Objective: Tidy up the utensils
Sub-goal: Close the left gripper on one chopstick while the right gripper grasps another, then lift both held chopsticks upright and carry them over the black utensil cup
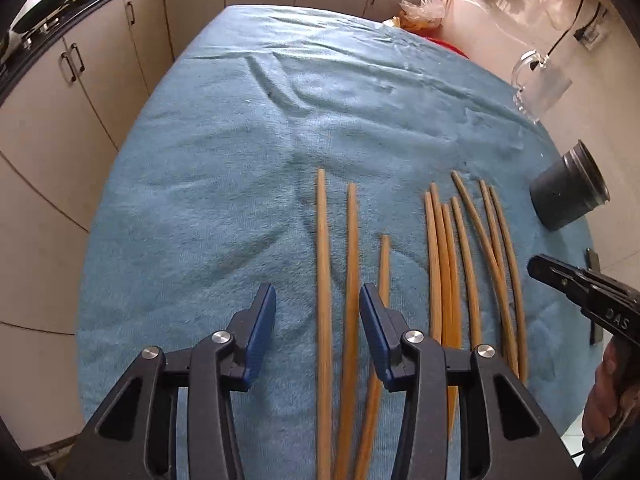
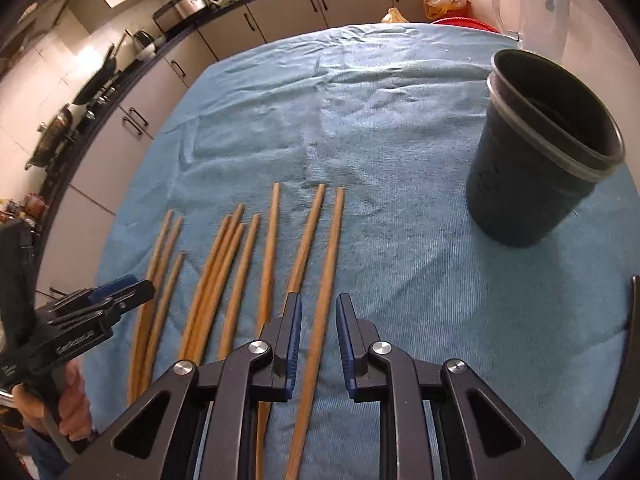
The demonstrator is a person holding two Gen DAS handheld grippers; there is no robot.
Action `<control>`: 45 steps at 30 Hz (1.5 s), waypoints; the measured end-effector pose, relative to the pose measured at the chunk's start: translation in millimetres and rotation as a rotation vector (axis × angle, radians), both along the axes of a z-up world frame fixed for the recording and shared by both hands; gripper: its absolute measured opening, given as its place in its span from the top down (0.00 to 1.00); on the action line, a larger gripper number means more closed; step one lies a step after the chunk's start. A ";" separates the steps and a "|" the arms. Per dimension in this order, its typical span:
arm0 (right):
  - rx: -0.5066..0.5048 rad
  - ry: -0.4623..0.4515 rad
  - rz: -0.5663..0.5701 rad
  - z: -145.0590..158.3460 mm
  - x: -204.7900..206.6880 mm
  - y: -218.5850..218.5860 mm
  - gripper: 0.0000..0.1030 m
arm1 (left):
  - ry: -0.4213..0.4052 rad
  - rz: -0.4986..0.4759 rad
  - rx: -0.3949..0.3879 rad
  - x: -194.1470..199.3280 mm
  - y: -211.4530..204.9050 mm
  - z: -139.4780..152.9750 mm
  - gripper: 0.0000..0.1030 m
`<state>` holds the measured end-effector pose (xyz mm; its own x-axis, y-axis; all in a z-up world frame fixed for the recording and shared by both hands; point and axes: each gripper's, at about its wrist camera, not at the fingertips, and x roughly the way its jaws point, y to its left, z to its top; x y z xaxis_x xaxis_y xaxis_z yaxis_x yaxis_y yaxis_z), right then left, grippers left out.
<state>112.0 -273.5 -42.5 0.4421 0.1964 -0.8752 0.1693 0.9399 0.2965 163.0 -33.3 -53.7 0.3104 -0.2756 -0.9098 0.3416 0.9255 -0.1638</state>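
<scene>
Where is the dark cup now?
The dark cup stands upright on the blue cloth, at the right in both views, right of the chopsticks and in front of the clear jug.

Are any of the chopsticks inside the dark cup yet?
No, the dark cup looks empty in the right wrist view, and all the chopsticks lie flat on the blue cloth.
</scene>
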 end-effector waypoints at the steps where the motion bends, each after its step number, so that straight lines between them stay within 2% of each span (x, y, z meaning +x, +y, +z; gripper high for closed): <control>1: -0.001 0.008 -0.003 -2.6 2.5 -0.5 0.81 | -0.006 -0.001 0.009 1.0 -1.9 0.2 0.60; 5: -0.014 0.041 -0.007 -12.2 12.9 -2.1 0.81 | -0.017 -0.014 0.039 5.3 -10.5 -1.5 0.60; 7: -0.017 0.048 -0.007 -15.1 17.4 -2.5 0.81 | -0.027 -0.007 0.061 7.8 -13.0 -1.8 0.64; 13: -0.055 0.049 0.023 -14.1 26.3 4.5 0.81 | -0.027 -0.003 0.048 9.8 -7.5 -2.0 0.68; 17: -0.123 0.048 0.048 -13.1 32.7 14.3 0.81 | -0.035 0.004 0.058 14.2 -10.0 -2.5 0.68; 20: -0.181 0.059 0.061 -13.2 36.0 19.6 0.91 | -0.060 0.006 0.091 17.0 -17.4 -3.4 0.70; 21: -0.183 0.060 0.064 -13.3 36.3 19.3 0.91 | -0.068 0.015 0.099 17.1 -18.7 -3.6 0.72; 22: -0.168 0.055 0.059 -13.6 35.7 16.8 0.92 | -0.077 0.020 0.104 16.7 -19.7 -3.5 0.86; 26: -0.095 0.017 0.041 -12.2 26.2 6.7 0.93 | -0.067 0.027 0.048 15.8 -13.8 -2.3 0.88; 30: -0.033 -0.063 0.047 0.7 8.6 9.1 0.93 | -0.080 0.022 -0.007 8.5 -10.3 5.2 0.88; 35: -0.051 -0.130 0.066 13.4 -3.5 20.9 0.93 | -0.067 0.011 -0.031 6.0 -15.2 6.0 0.88; 45: -0.007 -0.147 0.037 16.0 -16.7 4.7 0.93 | -0.024 0.029 -0.088 7.5 -8.1 7.5 0.88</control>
<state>95.3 -268.8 -26.5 0.5580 0.2086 -0.8032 0.0901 0.9470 0.3085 170.5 -41.4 -46.2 0.3406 -0.3445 -0.8748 0.3199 0.9174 -0.2367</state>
